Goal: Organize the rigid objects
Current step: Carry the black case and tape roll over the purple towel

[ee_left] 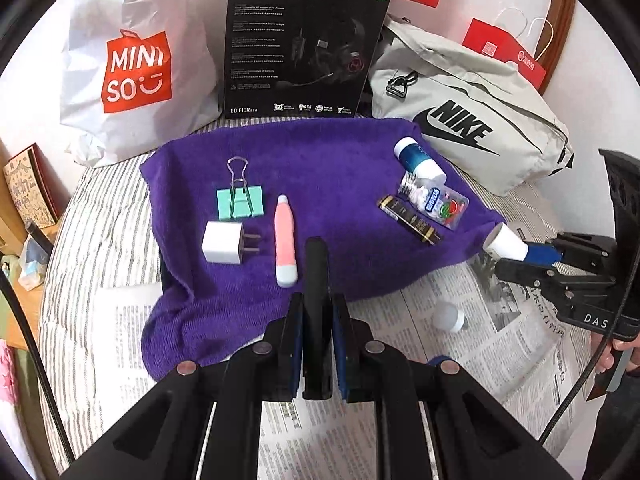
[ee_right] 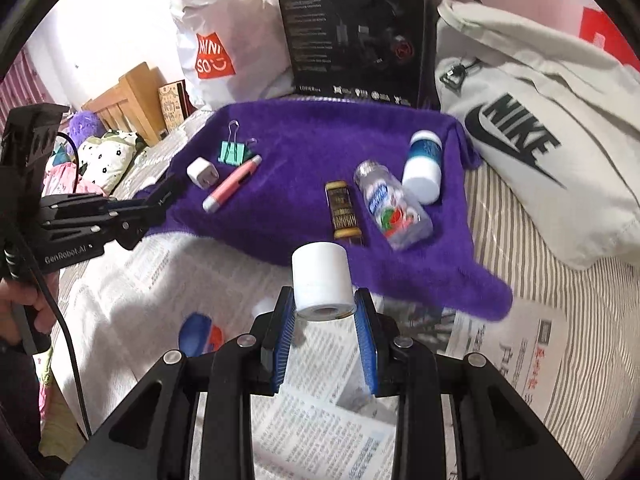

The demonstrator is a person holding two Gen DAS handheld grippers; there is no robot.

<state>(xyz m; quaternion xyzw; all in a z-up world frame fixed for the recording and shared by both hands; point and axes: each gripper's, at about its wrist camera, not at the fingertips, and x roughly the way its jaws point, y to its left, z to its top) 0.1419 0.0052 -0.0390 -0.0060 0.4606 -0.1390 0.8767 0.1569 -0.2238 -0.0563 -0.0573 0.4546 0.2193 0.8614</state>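
Observation:
A purple towel (ee_left: 320, 152) carries a green binder clip (ee_left: 240, 200), a white charger plug (ee_left: 224, 242), a pink and white pen-like stick (ee_left: 285, 242), a black and gold bar (ee_left: 410, 219), a clear candy bottle (ee_left: 434, 198) and a blue and white bottle (ee_left: 418, 158). My left gripper (ee_left: 318, 300) hangs over the towel's near edge, shut on a slim black stick (ee_left: 316, 264) that juts out past the fingertips. My right gripper (ee_right: 324, 294) is shut on a white cylinder (ee_right: 320, 276), held above the newspaper by the towel's front right corner.
Newspaper (ee_right: 320, 432) covers the striped bedding in front of the towel. A small white cap (ee_left: 450, 316) and a blue and orange item (ee_right: 198, 336) lie on it. A Miniso bag (ee_left: 136, 68), a black headset box (ee_left: 300, 40) and a grey Nike bag (ee_left: 472, 120) stand behind.

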